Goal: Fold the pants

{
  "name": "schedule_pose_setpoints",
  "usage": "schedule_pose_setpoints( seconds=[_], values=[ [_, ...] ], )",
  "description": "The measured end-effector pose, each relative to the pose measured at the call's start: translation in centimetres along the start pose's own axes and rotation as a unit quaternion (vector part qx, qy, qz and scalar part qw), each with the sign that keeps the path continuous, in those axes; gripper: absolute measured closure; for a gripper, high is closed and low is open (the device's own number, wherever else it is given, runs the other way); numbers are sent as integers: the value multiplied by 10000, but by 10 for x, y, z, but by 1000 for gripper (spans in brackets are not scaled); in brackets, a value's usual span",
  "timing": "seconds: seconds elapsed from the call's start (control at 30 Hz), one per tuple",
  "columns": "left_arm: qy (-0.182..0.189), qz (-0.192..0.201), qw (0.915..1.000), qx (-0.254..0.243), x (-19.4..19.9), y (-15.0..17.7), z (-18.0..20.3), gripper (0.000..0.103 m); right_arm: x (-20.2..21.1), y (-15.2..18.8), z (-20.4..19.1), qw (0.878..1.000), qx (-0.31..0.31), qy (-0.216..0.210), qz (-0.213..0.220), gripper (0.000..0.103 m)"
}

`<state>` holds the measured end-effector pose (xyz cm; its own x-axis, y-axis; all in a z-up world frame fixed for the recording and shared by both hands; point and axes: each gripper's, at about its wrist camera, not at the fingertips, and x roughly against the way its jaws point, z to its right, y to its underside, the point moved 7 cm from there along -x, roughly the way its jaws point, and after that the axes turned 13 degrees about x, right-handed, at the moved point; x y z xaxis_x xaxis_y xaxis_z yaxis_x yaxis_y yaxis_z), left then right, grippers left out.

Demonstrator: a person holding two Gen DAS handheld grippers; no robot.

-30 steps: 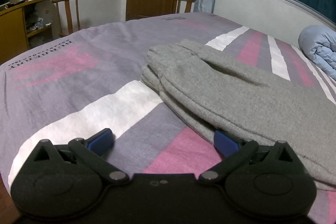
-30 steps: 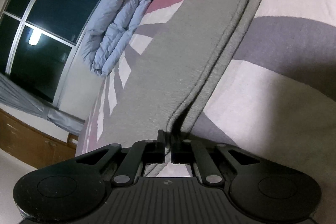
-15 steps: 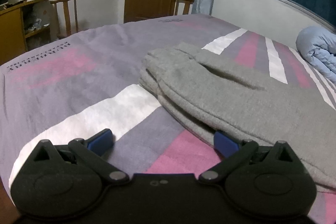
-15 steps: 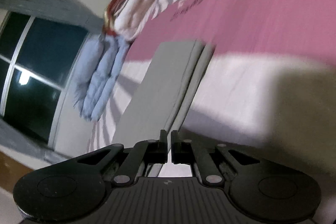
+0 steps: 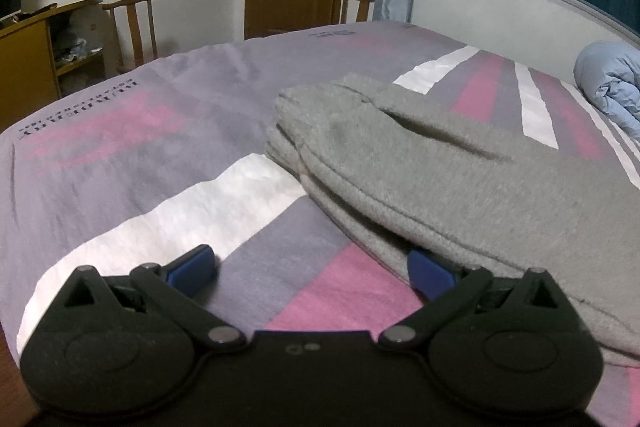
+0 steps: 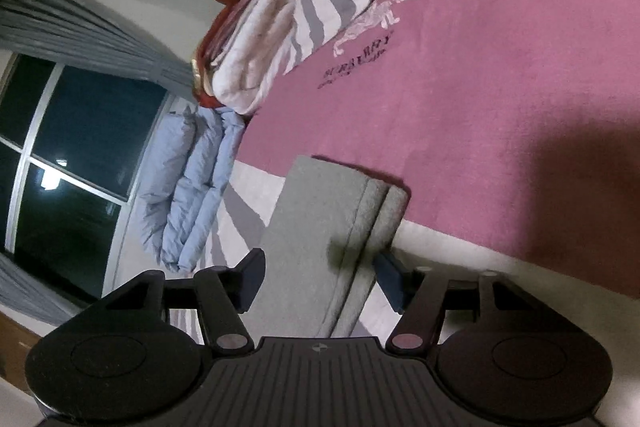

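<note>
The grey fleece pants (image 5: 460,179), folded lengthwise into a long thick band, lie on the bed's purple, pink and white striped bedspread (image 5: 160,155). The left gripper (image 5: 310,267) sits low over the bedspread with its blue-tipped jaws spread wide and holding nothing; the waistband end of the pants lies ahead and to its right, and the gripper's right finger touches or tucks just under the near edge of the fabric. The right gripper (image 6: 320,277) is likewise wide open and empty, hovering above the other end of the pants (image 6: 320,227), whose cuff edges run forward between its fingers. A rolled pale-blue quilt (image 6: 192,187) lies beyond, to that gripper's left.
</note>
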<state>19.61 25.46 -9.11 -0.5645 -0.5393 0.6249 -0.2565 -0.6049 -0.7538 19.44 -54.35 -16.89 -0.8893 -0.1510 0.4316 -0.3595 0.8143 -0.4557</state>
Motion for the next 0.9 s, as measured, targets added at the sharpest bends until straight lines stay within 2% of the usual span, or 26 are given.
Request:
schedule_pose_setpoints(
  seconds=[0.13, 0.43, 0.57, 0.6, 0.63, 0.77, 0.83, 0.9],
  values=[
    [-14, 1, 10000, -17, -1, 1, 1, 6, -6, -9, -15, 10000, 49, 19, -76, 66],
    [-13, 3, 10000, -20, -1, 2, 1, 6, -1, -11, -27, 9998, -125, -167, 11, 67],
    [-15, 4, 10000, -21, -1, 2, 1, 6, -19, -12, -28, 9997, -124, -98, -196, 69],
    [-18, 5, 10000, -24, -1, 2, 1, 6, -23, -12, -30, 9997, -39, -79, -239, 90],
    [-20, 5, 10000, -24, -1, 2, 1, 6, -26, -12, -32, 9994, -5, -95, -321, 99],
    [-17, 4, 10000, -25, -1, 2, 1, 6, -14, -15, -44, 9994, 306, -118, -72, 99],
    [-25, 2, 10000, -31, -1, 2, 1, 6, -18, -10, -27, 9995, 135, 174, -246, 99],
    [-21, 1, 10000, -35, -1, 2, 0, 6, -20, -5, -16, 9994, -79, 75, -326, 99]
  ],
)
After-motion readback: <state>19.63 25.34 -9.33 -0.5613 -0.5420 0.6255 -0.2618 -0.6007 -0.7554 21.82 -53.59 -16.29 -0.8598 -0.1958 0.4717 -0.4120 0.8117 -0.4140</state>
